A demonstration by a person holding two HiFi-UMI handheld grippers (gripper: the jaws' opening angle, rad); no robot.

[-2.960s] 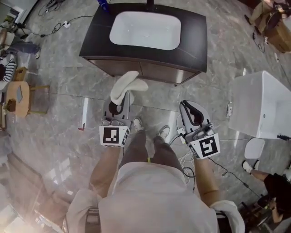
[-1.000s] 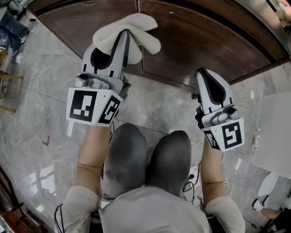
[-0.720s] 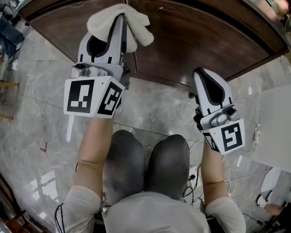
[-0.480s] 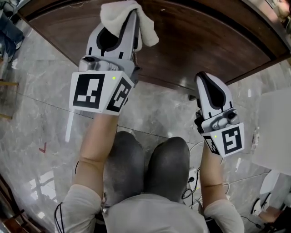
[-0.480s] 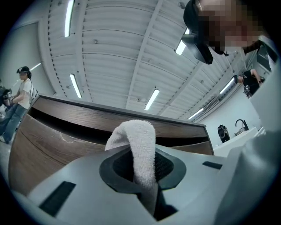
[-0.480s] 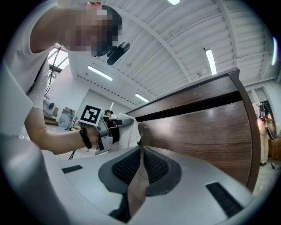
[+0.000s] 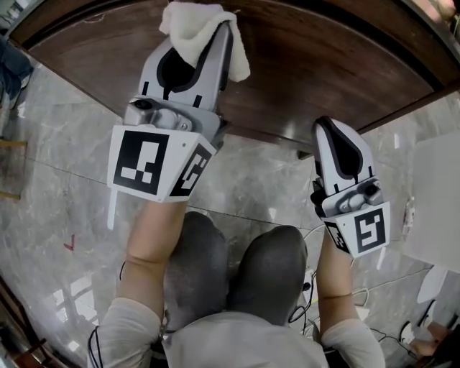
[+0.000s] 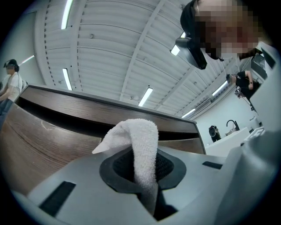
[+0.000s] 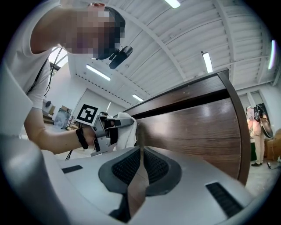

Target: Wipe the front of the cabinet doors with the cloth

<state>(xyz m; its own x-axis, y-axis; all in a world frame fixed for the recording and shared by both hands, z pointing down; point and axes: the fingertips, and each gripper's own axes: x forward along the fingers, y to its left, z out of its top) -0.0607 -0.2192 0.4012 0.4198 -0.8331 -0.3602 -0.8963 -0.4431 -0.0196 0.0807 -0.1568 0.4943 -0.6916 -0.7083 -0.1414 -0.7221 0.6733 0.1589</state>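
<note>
Crouching before the dark wood cabinet doors (image 7: 309, 65) in the head view, both knees (image 7: 241, 266) at 6 o'clock above a grey marble floor (image 7: 57, 136). Raising the left gripper (image 7: 207, 32) at 11 o'clock, clamped tight on a white cloth (image 7: 185, 21) bunched past the tips and lying over the wood front at the frame's top edge. Holding the right gripper (image 7: 333, 131) lower, at 3 o'clock, near the cabinet's bottom edge and well apart from the cloth. Looking along the left gripper (image 8: 145, 173) in the left gripper view: jaws pinched on a fold of the cloth (image 8: 142, 143), standing up at centre and drooping toward 9 o'clock, the cabinet doors (image 8: 39, 140) behind from 9 to 3 o'clock, ceiling strip lights (image 8: 66, 79) at 12 o'clock. Looking along the right gripper (image 9: 141, 165) in the right gripper view: jaws drawn together with nothing gripped, only a sliver of wood grain visible between the pads. Facing the cabinet doors (image 9: 197, 132) from 1 to 4 o'clock, with the left gripper (image 9: 107, 129) at 9 o'clock setting the cloth (image 9: 127, 132) against the wood just beside the vertical seam.
</note>
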